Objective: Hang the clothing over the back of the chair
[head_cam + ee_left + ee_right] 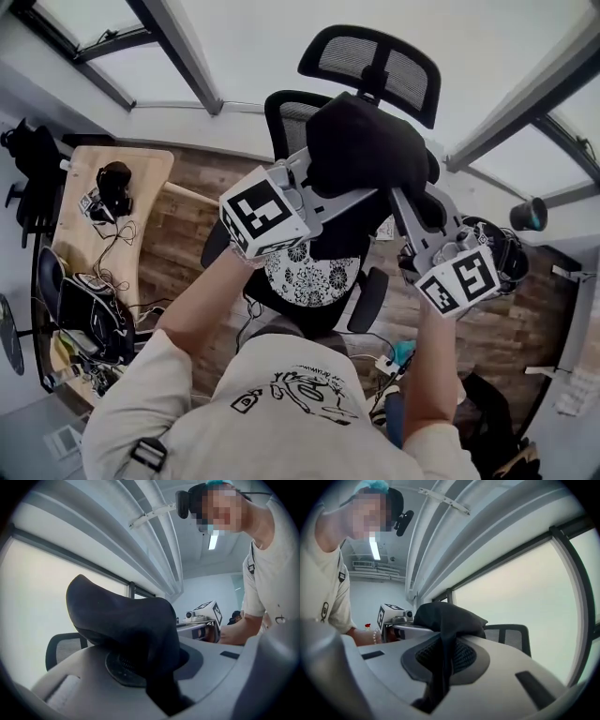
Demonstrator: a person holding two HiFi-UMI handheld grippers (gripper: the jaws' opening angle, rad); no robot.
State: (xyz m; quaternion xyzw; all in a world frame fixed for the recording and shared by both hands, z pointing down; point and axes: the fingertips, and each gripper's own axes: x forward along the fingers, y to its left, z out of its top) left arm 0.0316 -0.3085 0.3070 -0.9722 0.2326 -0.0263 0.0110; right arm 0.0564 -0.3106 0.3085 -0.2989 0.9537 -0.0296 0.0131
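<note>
With our left gripper (314, 180) and right gripper (401, 202) both pinching the garment (361, 141), we should drape it evenly over the chair back (286, 117).

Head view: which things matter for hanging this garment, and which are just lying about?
Job: black cloth garment; black mesh office chair; left gripper and right gripper, both gripping it.
Lying about: light wooden desk; black device with cables.

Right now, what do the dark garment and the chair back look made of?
The garment: soft matte black fabric, maybe knit; it bunches in rounded folds. The chair back: black mesh in a hard frame, likely plastic; open weave shows.
</note>
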